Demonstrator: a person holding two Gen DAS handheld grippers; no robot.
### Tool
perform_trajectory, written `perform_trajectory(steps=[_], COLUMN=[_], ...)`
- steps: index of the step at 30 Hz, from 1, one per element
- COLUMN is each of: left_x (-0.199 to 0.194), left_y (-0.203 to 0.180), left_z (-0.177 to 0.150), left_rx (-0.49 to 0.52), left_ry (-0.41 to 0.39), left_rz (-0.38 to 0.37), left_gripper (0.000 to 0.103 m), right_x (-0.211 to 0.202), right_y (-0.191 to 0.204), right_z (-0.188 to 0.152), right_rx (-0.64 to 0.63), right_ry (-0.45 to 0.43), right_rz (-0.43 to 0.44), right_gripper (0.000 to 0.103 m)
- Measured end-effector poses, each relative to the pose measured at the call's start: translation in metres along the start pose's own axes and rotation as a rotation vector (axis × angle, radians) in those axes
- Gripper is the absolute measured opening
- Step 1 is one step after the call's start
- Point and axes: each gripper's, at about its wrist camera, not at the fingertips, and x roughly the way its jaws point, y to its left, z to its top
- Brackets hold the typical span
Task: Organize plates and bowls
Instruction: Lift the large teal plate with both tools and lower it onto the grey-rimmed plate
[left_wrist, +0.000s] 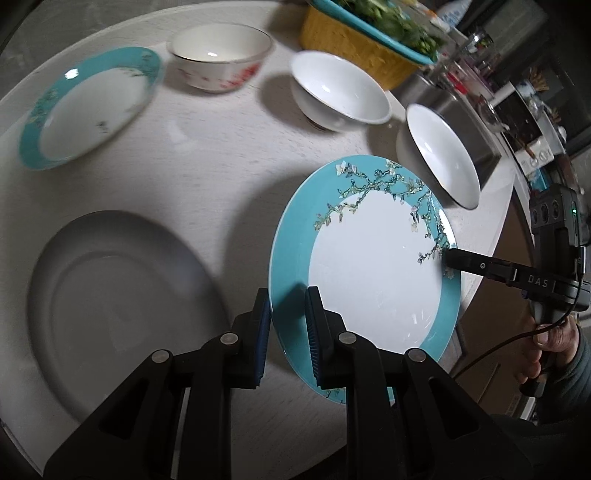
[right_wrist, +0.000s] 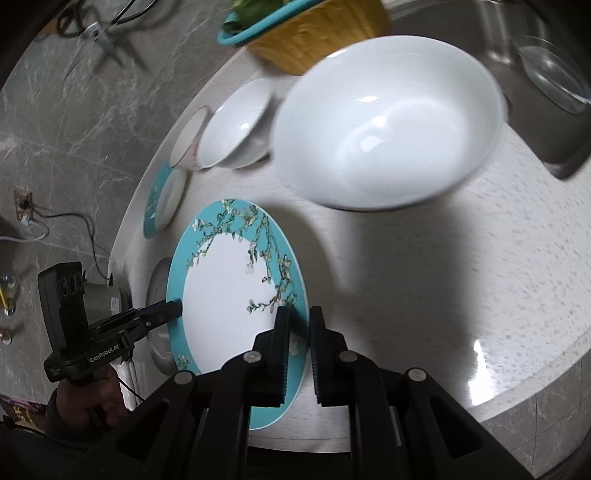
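A teal-rimmed floral plate is held off the round white table by both grippers. My left gripper is shut on its near rim; my right gripper clamps the opposite rim. In the right wrist view the same plate is pinched by my right gripper, with the left gripper on its far edge. A grey plate lies on the table below left. A second teal plate lies far left. Three bowls stand on the table: a red-flowered bowl and two white bowls.
A yellow basket carrying a teal tray of greens stands at the table's far edge. A steel sink lies beyond the table. The big white bowl stands just past the held plate. The table edge curves close on the right.
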Motion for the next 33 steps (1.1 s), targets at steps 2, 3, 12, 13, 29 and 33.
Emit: perform_trajectory(steps=[2, 3, 12, 13, 29, 33], left_x=[-0.015, -0.022, -0.07, -0.072, -0.072, -0.066], left_y=[0.012, 0.018, 0.098, 0.107, 0.208, 0.219], left_z=[-0.004, -0.007, -0.044, -0.048, -0.089, -0.092], left_rx=[-0.024, -0.037, -0.189, -0.203, -0.302, -0.294], left_ry=[-0.019, -0.027, -0.079, -0.08, -0.058, -0.049], left_rz=[0.012, 0.017, 0.097, 0.105, 0.156, 0.156], left_gripper=[0.016, 0.016, 0.016, 0.016, 0.017, 0.018], right_x=[0.005, 0.007, 0.056, 0.064, 0.149, 0.159], right_y=[0.014, 0.021, 0.1, 0.11, 0.173, 0.176], right_z=[0.003, 0.004, 0.014, 0.015, 0.004, 0.002], right_rx=[-0.028, -0.042, -0.189, -0.207, -0.302, -0.302], right_ry=[0.01, 0.016, 0.108, 0.124, 0.227, 0.229], right_rz=[0.01, 0.016, 0.085, 0.092, 0.061, 0.035], right_gripper=[0.013, 0.013, 0.013, 0.013, 0.013, 0.013])
